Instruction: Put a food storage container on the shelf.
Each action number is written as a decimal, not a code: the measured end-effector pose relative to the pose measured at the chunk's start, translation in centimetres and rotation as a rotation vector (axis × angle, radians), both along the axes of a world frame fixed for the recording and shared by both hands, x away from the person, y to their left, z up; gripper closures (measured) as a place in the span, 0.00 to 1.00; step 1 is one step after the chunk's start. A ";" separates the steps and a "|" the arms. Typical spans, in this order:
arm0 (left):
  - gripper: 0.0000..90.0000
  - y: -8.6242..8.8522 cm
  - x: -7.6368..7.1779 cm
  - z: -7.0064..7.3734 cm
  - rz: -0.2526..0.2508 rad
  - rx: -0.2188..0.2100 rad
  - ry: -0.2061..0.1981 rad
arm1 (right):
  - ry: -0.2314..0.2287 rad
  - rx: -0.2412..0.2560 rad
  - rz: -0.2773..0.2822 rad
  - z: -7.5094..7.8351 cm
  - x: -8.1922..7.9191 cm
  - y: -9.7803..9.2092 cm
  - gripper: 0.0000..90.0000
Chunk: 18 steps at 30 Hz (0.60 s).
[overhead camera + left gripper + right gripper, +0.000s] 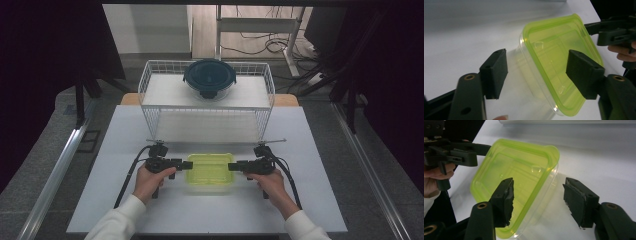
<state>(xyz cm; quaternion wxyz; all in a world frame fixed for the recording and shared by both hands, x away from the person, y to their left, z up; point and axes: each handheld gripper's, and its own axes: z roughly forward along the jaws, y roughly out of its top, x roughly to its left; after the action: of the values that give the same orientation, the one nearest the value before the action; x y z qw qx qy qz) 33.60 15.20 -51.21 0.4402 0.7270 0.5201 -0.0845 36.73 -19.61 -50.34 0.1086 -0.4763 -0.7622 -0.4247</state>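
With both the left tongs [536, 72] and right tongs [537, 200] gaping open and holding nothing, the clear rectangular plastic container with its yellow-green lid [210, 171] could skid across the white bench [310, 150] if one side closes first.

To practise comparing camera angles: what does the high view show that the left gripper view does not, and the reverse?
High view only: a white wire basket holding a round dark-lidded container, plus both forearms. Left gripper view only: close up, the left gripper stands open, its pads either side of a corner of the green-lidded box. Both share the box, the white table and the right gripper.
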 end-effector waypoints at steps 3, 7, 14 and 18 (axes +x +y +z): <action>0.41 -0.2 0.0 -0.2 -0.013 0.003 0.009 | 0.022 0.023 0.008 -0.2 0.1 0.2 0.51; 0.45 -0.1 0.0 -0.5 -0.016 -0.022 0.027 | 0.024 -0.002 0.032 -0.6 0.1 0.7 0.55; 0.59 -0.1 0.0 -1.2 -0.040 -0.074 0.081 | 0.054 0.017 0.039 -0.8 0.1 0.6 0.67; 0.67 0.0 -0.1 -1.2 -0.035 -0.093 0.106 | 0.088 0.037 0.037 -1.0 0.1 0.4 0.75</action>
<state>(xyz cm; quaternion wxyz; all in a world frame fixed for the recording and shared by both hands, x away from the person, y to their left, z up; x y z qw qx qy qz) 33.52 15.23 -52.37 0.4439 0.7093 0.5253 -0.1545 36.83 -19.21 -51.30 0.1588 -0.4782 -0.7576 -0.4150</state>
